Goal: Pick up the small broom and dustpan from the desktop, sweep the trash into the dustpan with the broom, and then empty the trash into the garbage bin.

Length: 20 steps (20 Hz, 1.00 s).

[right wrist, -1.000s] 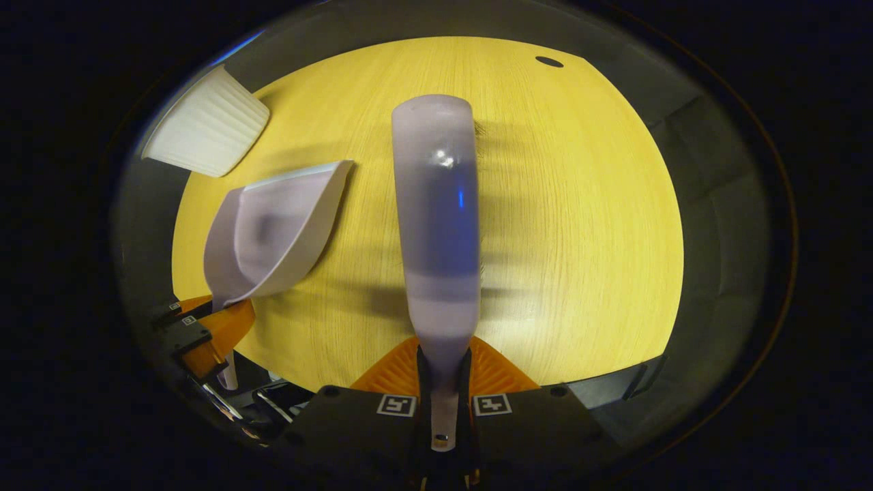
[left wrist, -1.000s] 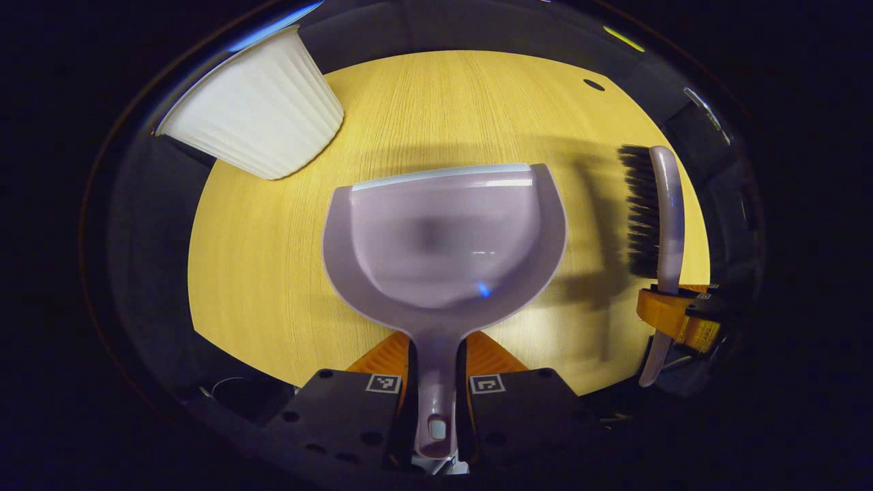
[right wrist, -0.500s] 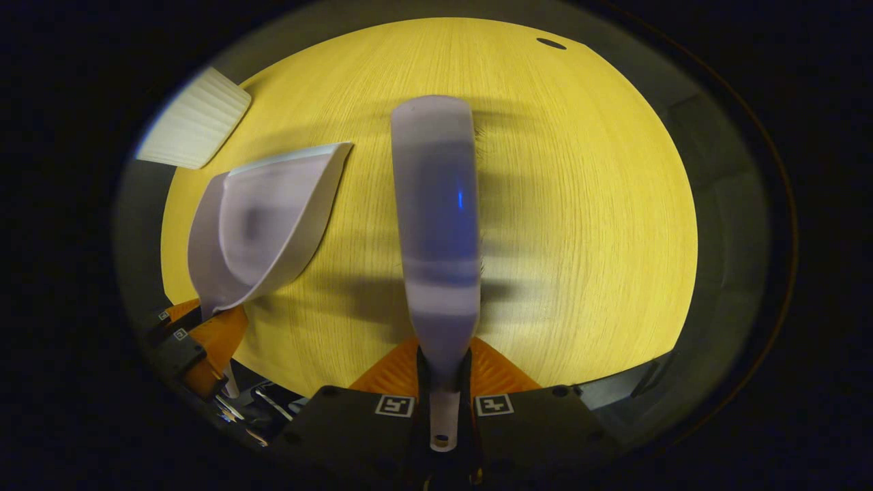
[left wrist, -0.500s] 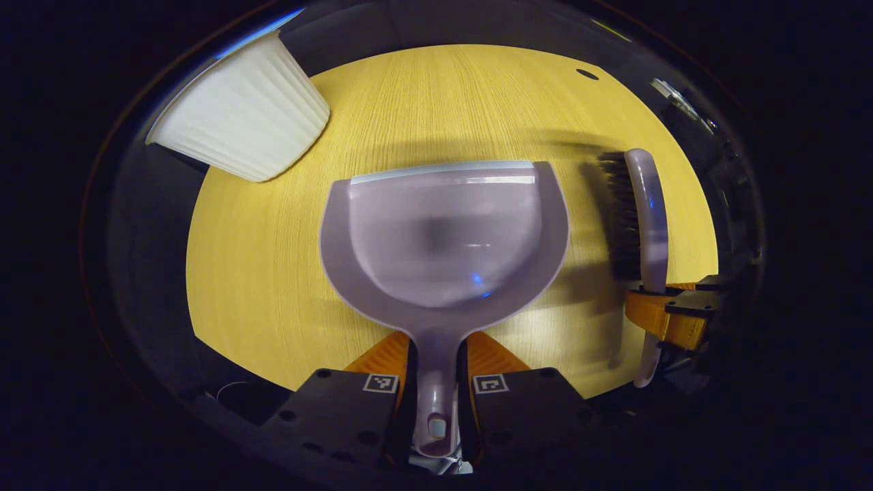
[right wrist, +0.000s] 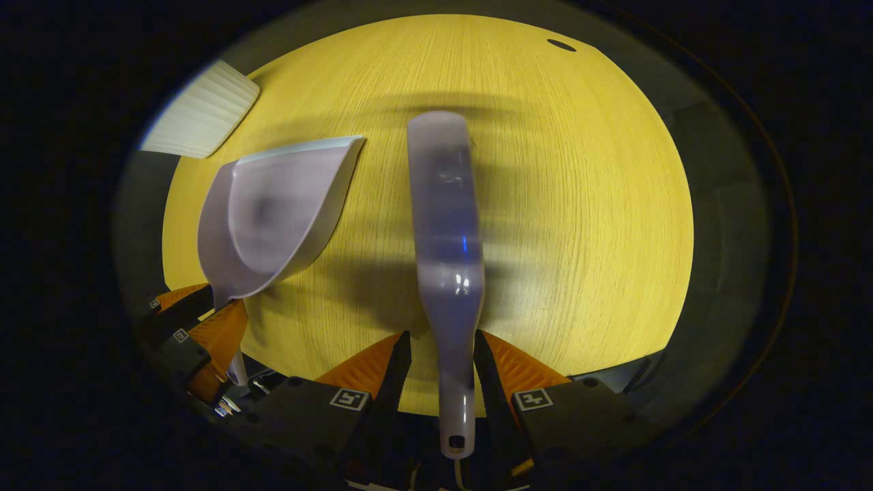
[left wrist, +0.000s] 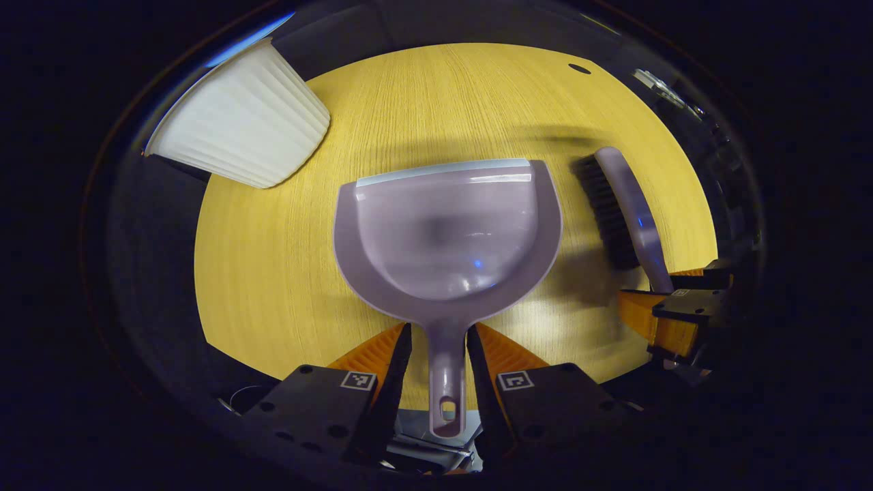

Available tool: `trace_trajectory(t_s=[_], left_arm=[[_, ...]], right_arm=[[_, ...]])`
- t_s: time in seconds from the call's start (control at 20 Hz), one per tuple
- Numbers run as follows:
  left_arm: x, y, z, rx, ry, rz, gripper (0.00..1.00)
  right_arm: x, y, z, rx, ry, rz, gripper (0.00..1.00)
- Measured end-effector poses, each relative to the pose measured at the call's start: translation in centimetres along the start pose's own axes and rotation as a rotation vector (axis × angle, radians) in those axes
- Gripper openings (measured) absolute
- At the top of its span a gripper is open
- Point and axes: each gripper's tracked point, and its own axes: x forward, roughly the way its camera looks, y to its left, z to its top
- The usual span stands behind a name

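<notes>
The round, pale yellow wood-grain bench point(left wrist: 286, 273) carried the items under inspection. A white ribbed plastic garbage bin point(left wrist: 239, 129) stood at the bench's far left edge. No trash could be made out on the bench surface or in the pan.

The lilac moulded-plastic dustpan point(left wrist: 447, 232) lay on the bench, mouth pointing away, its narrow handle running back between the fingers of the left gripper point(left wrist: 436, 382). Those fingers stood spread, with a visible gap on each side of the handle; they were not gripping it.

The small lilac-backed broom with black bristles point(right wrist: 443, 204) lay just right of the dustpan, apart from it. Its handle passed between the parted fingers of the right gripper point(right wrist: 453, 389), likewise not clamped.

Assessment: both tools appeared light, rigid and smooth, hence liable to slip or twist in a loose hold. The slim handles, near the hanging holes, were judged the proper grasp points; the bristles would yield and should not be pinched.
</notes>
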Motion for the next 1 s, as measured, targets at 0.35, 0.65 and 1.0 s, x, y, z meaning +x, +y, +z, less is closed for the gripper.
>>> trace_trajectory(t_s=[0.35, 0.65, 1.0], left_arm=[[-2.8, 0.8, -0.5, 0.022, -0.052, 0.037, 0.59], [-7.5, 0.1, -0.9, -0.029, -0.13, -0.045, 0.6], [-16.5, 2.7, 0.8, -0.009, -0.488, 0.096, 0.84]], right_arm=[[-2.8, 0.2, 0.5, 0.002, -0.069, 0.022, 0.84], [-9.2, 0.5, 1.2, -0.037, -0.215, 0.059, 0.96], [-20.2, 1.6, 1.5, -0.081, -0.537, 0.111, 0.96]])
